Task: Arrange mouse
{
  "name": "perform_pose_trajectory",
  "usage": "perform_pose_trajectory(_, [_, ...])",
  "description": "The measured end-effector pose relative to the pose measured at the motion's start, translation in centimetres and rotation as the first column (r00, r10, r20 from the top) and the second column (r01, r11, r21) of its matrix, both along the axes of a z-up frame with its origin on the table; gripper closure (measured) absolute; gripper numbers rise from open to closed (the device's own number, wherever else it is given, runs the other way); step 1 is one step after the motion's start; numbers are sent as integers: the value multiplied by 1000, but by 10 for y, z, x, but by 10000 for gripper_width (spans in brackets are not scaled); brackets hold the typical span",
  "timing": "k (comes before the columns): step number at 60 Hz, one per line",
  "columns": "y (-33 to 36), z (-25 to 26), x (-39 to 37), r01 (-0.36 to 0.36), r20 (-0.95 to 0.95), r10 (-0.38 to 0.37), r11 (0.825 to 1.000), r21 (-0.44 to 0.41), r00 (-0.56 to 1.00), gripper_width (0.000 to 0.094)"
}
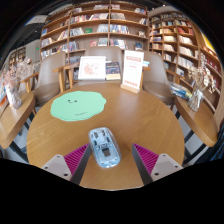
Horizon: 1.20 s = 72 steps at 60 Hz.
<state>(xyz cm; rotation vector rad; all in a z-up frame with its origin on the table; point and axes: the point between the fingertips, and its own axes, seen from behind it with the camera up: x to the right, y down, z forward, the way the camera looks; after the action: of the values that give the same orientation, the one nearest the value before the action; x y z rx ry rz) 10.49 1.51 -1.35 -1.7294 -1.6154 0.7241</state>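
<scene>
- Gripper view showed my gripper spread wide, the two fingers with their pink pads standing well apart and holding nothing.
- Between them, with a gap on either side, lay the mouse, a pale blue-grey one resting on its own on the round wooden table, close to the table's near edge and turned slightly off my line.
- I judged it light and rigid, with a smooth, rounded plastic shell that could slip out of a loose pinch; taking it across its flanks at the widest part, low down near the base, looked the safest hold.
- Past the mouse, toward the table's left side, sat a green mat of irregular round shape, which I took for the likely resting place.
- At the far edge stood a display card and a white sign, with chairs and bookshelves behind.
</scene>
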Motion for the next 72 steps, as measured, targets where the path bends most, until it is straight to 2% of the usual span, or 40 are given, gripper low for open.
perform_pose_trajectory(13, [8, -3, -18, 29, 17, -29, 999, -31, 999, 83])
perform_pose_trajectory(16, [8, -2, -20, 25, 10, -25, 999, -33, 1000, 118])
perform_pose_trajectory(18, [7, -2, -22, 17, 3, -17, 999, -31, 1000, 189])
perform_pose_trajectory(19, [6, -2, -23, 12, 1, -12, 999, -30, 1000, 264])
perform_pose_trajectory(21, [6, -2, -26, 9, -4, -9, 1000, -26, 1000, 481])
perform_pose_trajectory(28, [10, 0, -22, 47, 25, -47, 999, -25, 999, 533])
perform_pose_trajectory(35, [18, 34, -23, 76, -3, -76, 996, -50, 997, 552])
perform_pose_trajectory(46, [1, 129, -75, 35, -123, -44, 996, -77, 991, 551])
perform_pose_trajectory(52, [-27, 156, -122, 6, -161, -19, 997, -79, 987, 551])
perform_pose_trajectory(60, [-80, 135, -177, -32, -129, 18, 994, -107, 992, 551])
perform_pose_trajectory(65, [-107, 98, -204, -50, -83, 40, 992, -117, 996, 554])
perform_pose_trajectory(72, [-120, 35, -219, -48, -9, 47, 995, -89, 999, 551])
